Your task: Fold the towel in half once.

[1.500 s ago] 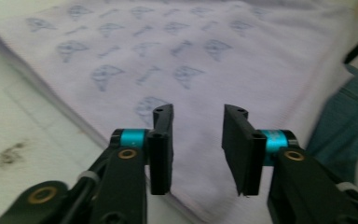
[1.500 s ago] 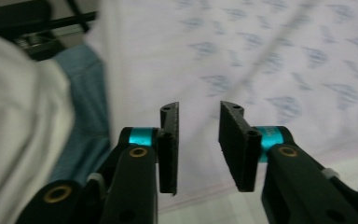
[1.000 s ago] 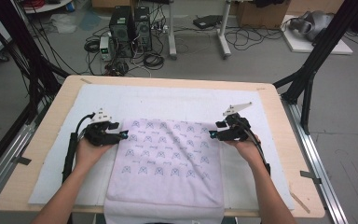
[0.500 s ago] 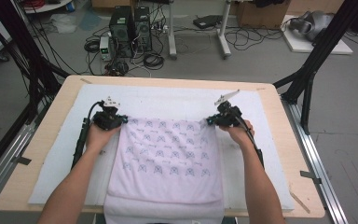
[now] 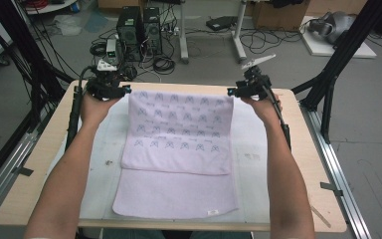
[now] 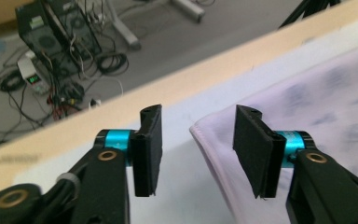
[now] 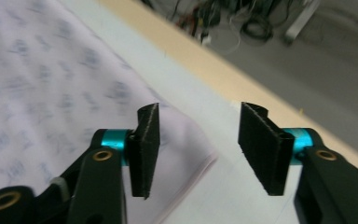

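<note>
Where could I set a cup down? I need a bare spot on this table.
Free: the wooden strip left of the white mat, and the strip right of it. Crowded: the middle, under the pink towel, and the far corners, where both tools hover.

Both arms outstretched, left claw [image 5: 125, 90] and right claw [image 5: 230, 91] freshly parted.

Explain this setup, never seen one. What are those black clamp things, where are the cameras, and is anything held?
No robot here: a person holds a two-jaw tool in each hand, the left tool and the right tool. The high view looks down from above the person's side. The other two views come from cameras riding on each tool, looking along its black jaws. A pale lilac patterned towel lies on the table, folded over itself. Both tools' jaws have just been opening; they stand apart over the towel's far corners, gripping nothing.
</note>
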A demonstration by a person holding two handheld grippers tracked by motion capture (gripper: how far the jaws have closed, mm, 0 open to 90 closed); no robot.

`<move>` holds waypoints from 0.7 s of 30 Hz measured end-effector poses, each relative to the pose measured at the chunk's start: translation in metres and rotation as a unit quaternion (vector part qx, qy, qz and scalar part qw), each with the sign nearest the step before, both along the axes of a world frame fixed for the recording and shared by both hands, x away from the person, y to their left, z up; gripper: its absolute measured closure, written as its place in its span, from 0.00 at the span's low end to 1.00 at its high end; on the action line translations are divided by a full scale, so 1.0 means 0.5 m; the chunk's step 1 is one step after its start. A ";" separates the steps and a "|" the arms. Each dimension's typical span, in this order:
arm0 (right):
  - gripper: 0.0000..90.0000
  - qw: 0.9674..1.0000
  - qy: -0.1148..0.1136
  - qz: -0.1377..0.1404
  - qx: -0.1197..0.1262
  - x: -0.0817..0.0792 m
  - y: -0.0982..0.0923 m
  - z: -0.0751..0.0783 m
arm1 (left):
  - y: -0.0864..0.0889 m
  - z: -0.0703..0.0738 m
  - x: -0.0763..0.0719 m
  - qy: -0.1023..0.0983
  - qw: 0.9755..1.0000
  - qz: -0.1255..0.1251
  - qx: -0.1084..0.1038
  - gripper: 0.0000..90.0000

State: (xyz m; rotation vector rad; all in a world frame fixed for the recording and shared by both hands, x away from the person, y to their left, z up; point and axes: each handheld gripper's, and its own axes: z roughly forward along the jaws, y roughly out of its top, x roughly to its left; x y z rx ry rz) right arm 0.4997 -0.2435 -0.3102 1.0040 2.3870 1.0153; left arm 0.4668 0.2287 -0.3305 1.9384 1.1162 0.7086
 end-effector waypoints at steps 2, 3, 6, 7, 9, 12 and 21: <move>0.49 1.000 0.011 0.010 -0.005 -0.012 0.003 -0.036 | 0.014 -0.034 -0.016 0.014 1.000 -0.003 -0.011 0.56; 0.48 1.000 0.021 0.012 -0.005 -0.020 0.004 -0.051 | 0.019 -0.050 -0.026 0.021 1.000 -0.006 -0.016 0.55; 0.48 0.999 0.031 0.030 -0.002 -0.052 0.004 -0.089 | 0.032 -0.091 -0.059 0.039 0.999 -0.018 -0.017 0.53; 0.47 0.999 0.036 0.034 0.002 -0.065 0.004 -0.098 | 0.036 -0.103 -0.071 0.041 0.998 -0.022 -0.030 0.51; 0.46 0.997 0.057 0.048 0.003 -0.087 0.007 -0.112 | 0.039 -0.117 -0.096 0.045 0.998 -0.030 -0.033 0.50; 0.48 0.997 0.034 0.072 0.015 -0.136 0.009 -0.122 | 0.038 -0.130 -0.136 0.038 0.997 -0.049 -0.041 0.49; 0.46 0.992 0.013 0.122 0.040 -0.250 0.018 -0.147 | 0.023 -0.147 -0.239 0.027 0.992 -0.112 -0.047 0.47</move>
